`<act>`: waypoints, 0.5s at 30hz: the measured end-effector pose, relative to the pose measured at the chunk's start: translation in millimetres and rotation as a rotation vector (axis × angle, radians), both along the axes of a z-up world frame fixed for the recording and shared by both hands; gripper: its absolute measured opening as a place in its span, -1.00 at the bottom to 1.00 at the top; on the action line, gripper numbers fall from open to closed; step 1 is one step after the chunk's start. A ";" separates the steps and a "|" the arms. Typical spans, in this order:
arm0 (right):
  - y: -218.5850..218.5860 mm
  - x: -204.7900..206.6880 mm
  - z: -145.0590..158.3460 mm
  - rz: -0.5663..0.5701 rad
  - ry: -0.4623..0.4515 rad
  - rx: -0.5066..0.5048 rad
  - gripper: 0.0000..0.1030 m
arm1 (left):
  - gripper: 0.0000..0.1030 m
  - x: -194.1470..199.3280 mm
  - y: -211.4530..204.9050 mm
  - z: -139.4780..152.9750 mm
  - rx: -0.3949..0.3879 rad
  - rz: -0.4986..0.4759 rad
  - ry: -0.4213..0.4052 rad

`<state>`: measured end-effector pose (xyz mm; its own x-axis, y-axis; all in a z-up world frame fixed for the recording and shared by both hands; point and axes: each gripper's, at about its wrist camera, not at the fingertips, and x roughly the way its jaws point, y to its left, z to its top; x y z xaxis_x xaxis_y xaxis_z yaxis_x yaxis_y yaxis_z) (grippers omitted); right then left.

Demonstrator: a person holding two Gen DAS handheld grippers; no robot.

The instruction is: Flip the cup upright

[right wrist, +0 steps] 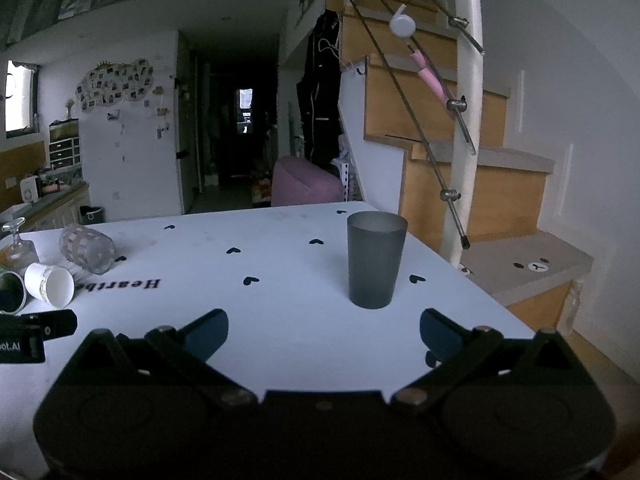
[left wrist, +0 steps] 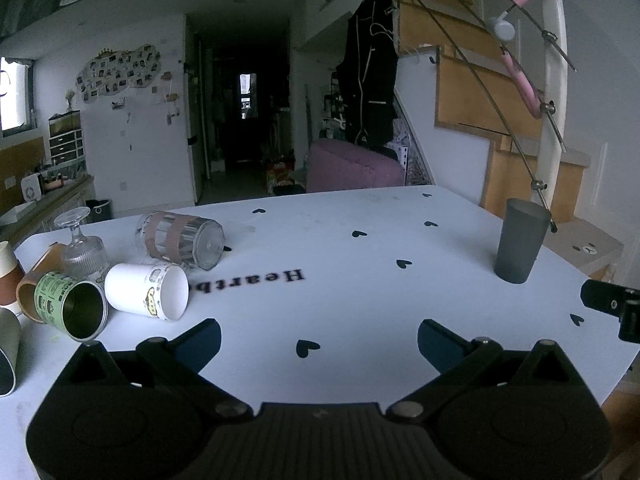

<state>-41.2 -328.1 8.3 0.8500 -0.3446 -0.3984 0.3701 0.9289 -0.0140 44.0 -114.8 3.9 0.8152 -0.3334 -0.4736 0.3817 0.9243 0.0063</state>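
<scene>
Left gripper (left wrist: pixel 319 342) hung low over the tabletop (left wrist: pixel 360 280), jaws spread wide, nothing between them. Right gripper (right wrist: pixel 324 332) likewise wide and empty, over the same tabletop's right part.

Grey cup (right wrist: pixel 375 259) stood upright, mouth up, just ahead of the right gripper and a little right of its centre line, clear of both fingers. From the left gripper the same grey cup (left wrist: pixel 520 240) sat well off to the front right, near the tabletop's far right edge.

Ahead and left of the left gripper lay a cluster of cups on their sides: white cup (left wrist: pixel 148 290), mouth facing the camera; green can (left wrist: pixel 72 310) just left of it, open end also toward the camera, the two touching or nearly so; striped glass (left wrist: pixel 180 240) behind the white cup, lying with its base toward the gripper. A goblet (left wrist: pixel 82 246) stood inverted behind the can. More cups crowded the left edge, partly cut off; their pose could not be told.

From the right gripper this cluster lay far to the front left: white cup (right wrist: pixel 50 284), striped glass (right wrist: pixel 86 248), goblet (right wrist: pixel 18 244).

Each gripper's tip showed at the edge of the other's view, level with it. Tabletop pale, printed with black hearts (left wrist: pixel 307 348) and lettering (left wrist: pixel 256 280).
</scene>
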 end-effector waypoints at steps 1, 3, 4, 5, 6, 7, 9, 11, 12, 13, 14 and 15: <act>-0.2 0.9 0.0 0.001 0.001 -0.001 1.00 | 1.00 -0.1 -0.2 0.0 0.000 0.000 0.000; 1.0 0.7 -0.5 0.000 0.002 -0.005 1.00 | 1.00 0.0 0.1 0.0 0.000 0.000 0.000; 0.9 0.6 -0.5 0.000 0.001 -0.003 1.00 | 1.00 -0.1 0.0 0.0 0.000 0.000 0.000; 0.9 0.5 -0.7 0.000 0.001 -0.002 1.00 | 1.00 -0.2 -0.1 0.0 0.000 0.000 0.000; 1.3 0.6 -0.7 0.000 0.001 -0.003 1.00 | 1.00 0.1 0.1 0.1 0.000 0.000 0.000; 1.2 0.6 -0.6 0.001 0.001 -0.003 1.00 | 1.00 0.1 0.1 0.1 0.001 0.000 0.000; 1.2 0.7 -0.7 0.001 0.001 -0.002 1.00 | 1.00 0.1 0.2 0.0 0.001 0.000 0.000; 1.2 0.7 -0.8 0.000 0.002 -0.002 1.00 | 1.00 -0.2 -0.2 -0.1 0.001 -0.001 0.000; 1.3 0.7 -1.1 0.000 0.002 -0.002 1.00 | 1.00 -0.4 -0.4 -0.1 0.003 -0.001 0.000; 1.2 0.7 -0.8 0.000 0.002 -0.003 1.00 | 1.00 0.0 0.0 0.1 0.001 -0.001 -0.001; 1.1 0.7 -0.8 0.000 0.002 -0.002 1.00 | 1.00 -0.1 -0.1 0.2 0.002 -0.001 -0.001; 0.9 0.3 -1.0 -0.001 0.002 -0.001 1.00 | 1.00 -0.1 -0.1 0.2 0.001 -0.001 0.000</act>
